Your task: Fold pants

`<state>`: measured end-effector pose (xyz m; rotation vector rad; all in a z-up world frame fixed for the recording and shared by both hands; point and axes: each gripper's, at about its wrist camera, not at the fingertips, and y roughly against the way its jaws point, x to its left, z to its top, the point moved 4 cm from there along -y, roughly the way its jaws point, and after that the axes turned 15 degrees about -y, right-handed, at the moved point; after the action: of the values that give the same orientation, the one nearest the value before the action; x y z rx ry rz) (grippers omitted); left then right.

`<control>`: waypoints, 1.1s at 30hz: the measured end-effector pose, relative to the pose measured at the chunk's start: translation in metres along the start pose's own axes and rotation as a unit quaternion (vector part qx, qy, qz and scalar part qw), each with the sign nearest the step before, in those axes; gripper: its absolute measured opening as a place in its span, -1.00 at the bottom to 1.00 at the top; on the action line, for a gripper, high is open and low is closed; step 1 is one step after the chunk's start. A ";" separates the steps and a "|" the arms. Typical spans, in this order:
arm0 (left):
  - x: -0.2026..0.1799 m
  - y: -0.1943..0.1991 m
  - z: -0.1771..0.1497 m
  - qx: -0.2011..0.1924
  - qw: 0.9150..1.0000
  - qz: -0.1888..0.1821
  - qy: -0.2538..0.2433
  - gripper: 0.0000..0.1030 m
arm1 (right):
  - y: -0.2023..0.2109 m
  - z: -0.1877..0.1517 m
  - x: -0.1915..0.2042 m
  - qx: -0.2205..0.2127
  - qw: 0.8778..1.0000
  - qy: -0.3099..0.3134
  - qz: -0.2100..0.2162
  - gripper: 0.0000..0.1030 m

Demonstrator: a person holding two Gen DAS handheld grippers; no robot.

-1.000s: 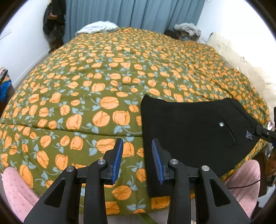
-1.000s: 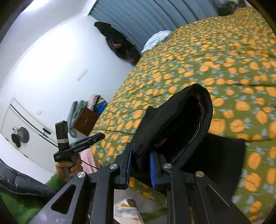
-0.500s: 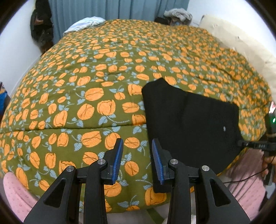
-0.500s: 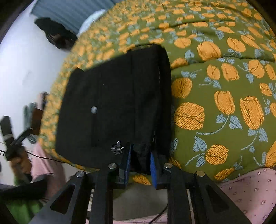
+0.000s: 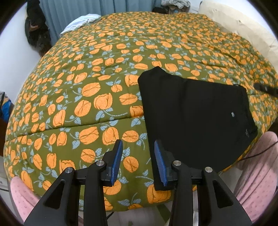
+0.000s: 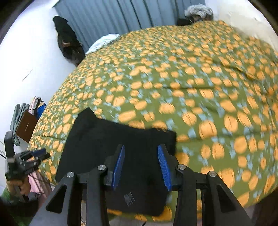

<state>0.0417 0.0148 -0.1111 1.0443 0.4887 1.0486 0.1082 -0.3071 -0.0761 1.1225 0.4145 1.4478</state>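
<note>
The black pants lie folded flat near the front edge of the bed, with a small button and a small emblem showing. My left gripper is open and empty, just left of the pants' near corner. My right gripper is open and empty, above the pants near the emblem. The right gripper's tip also shows at the right edge of the left wrist view. The left gripper shows at the left of the right wrist view.
The bed carries a green quilt with orange tulips. A white cloth lies at the far end by the blue curtain. A beige pillow is at the right. A brown cabinet with clothes stands left of the bed.
My right gripper has let go of the pants and opened; it has drawn back and tilted up. The pants now lie flat. The left gripper stays open and has shifted slightly.
</note>
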 end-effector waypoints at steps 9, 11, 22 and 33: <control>0.000 0.001 -0.002 0.007 1.000 0.009 -0.006 -0.21 | -0.083 -0.013 -0.017 0.043 0.998 0.013 -0.052 -0.22; 0.000 0.001 -0.004 0.008 1.000 0.012 -0.010 -0.20 | -0.087 -0.016 -0.023 0.039 0.998 0.010 -0.049 -0.22; -0.007 -0.010 -0.013 0.022 1.000 -0.001 -0.012 -0.13 | -0.035 -0.034 -0.039 0.036 0.998 -0.021 -0.047 -0.22; -0.029 -0.028 -0.014 0.031 0.999 -0.030 -0.029 -0.04 | -0.031 -0.111 -0.018 0.119 0.992 -0.033 -0.009 -0.22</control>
<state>0.0309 -0.0071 -0.1460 1.1058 0.5057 0.9520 0.0328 -0.2776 -0.1600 1.3499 0.5597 1.3652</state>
